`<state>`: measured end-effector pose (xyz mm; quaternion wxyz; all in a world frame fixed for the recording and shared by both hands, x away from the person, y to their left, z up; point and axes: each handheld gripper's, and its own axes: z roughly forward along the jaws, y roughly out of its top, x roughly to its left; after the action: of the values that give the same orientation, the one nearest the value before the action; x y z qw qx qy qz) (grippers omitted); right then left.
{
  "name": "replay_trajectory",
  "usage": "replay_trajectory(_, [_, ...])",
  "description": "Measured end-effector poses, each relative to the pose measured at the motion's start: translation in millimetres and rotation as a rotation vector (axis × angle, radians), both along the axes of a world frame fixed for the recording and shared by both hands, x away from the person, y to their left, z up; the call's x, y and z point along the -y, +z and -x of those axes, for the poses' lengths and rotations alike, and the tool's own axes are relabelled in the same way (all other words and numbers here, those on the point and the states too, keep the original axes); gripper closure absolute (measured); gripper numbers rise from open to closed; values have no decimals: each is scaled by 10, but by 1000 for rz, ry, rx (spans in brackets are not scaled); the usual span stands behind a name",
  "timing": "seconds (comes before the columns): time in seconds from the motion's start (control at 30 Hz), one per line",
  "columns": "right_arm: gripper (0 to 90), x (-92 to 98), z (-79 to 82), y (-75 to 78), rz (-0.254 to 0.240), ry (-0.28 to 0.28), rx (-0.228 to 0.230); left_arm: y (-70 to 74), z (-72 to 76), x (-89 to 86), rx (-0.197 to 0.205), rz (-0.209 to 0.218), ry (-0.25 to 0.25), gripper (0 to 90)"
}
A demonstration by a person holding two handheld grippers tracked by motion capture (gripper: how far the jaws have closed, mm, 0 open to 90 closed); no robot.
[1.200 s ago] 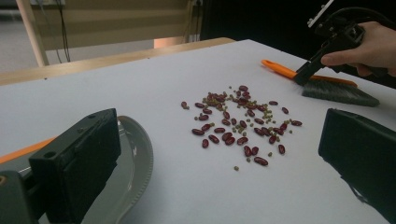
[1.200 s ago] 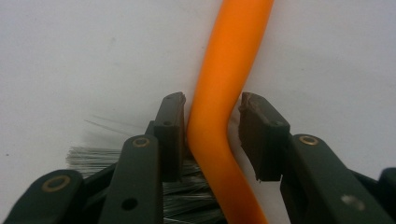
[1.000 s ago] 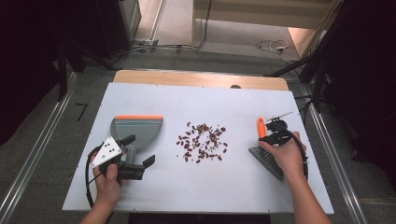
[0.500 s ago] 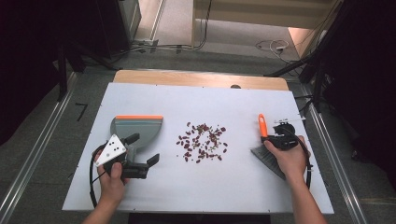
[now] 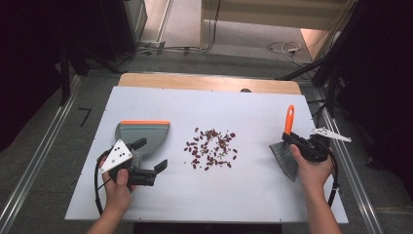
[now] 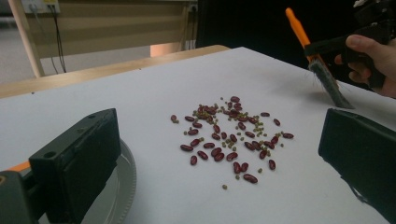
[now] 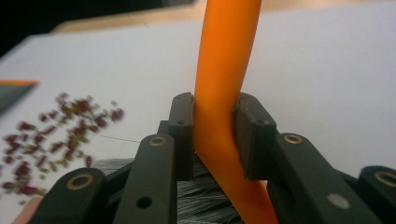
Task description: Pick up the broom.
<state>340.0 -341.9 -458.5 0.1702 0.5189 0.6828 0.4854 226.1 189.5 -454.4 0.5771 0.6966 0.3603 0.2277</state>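
Desk (image 5: 253,112) carries a dustpan (image 5: 142,135) at nine o'clock, beans (image 5: 210,148) at centre. Left hand-held gripper (image 5: 157,168), jaws apart, should seat the pan flat; right hand-held gripper (image 5: 291,141), clamped on the brush (image 5: 286,151) at three o'clock, should sweep low toward it.

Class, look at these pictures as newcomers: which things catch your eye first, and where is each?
A scatter of red beans lies mid-table on the white board. At the right, the right gripper clamps a brush's orange handle. At the left, a grey dustpan with an orange edge sits by the open left gripper.
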Motion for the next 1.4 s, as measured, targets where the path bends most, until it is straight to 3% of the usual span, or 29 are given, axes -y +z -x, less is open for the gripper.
replay_trajectory(0.03, [690,7,25,21,-8,-19,20,6,-6,13,3,1,0,0])
replay_trajectory(0.3, [693,-33,116,164,-82,3,137,46,-27,94,10,2,-10,0])
replay_trajectory(0.47, [693,-141,166,277,-105,37,183,84,-32,119,15,-3,-9,0])
replay_trajectory(0.57, [693,-225,201,353,-111,53,207,109,-46,157,-9,-4,-21,0])
replay_trajectory(0.83, [692,-479,287,497,-124,102,244,128,-83,320,-19,-35,-65,0])
replay_trajectory(1.27, [692,-1022,412,571,-132,216,263,214,-182,621,-28,-20,-125,0])
replay_trajectory(1.33, [693,-1104,435,575,-130,232,268,225,-213,691,-37,3,-161,0])
replay_trajectory(1.4, [693,-1179,458,577,-132,241,269,226,-223,721,-39,6,-164,4])
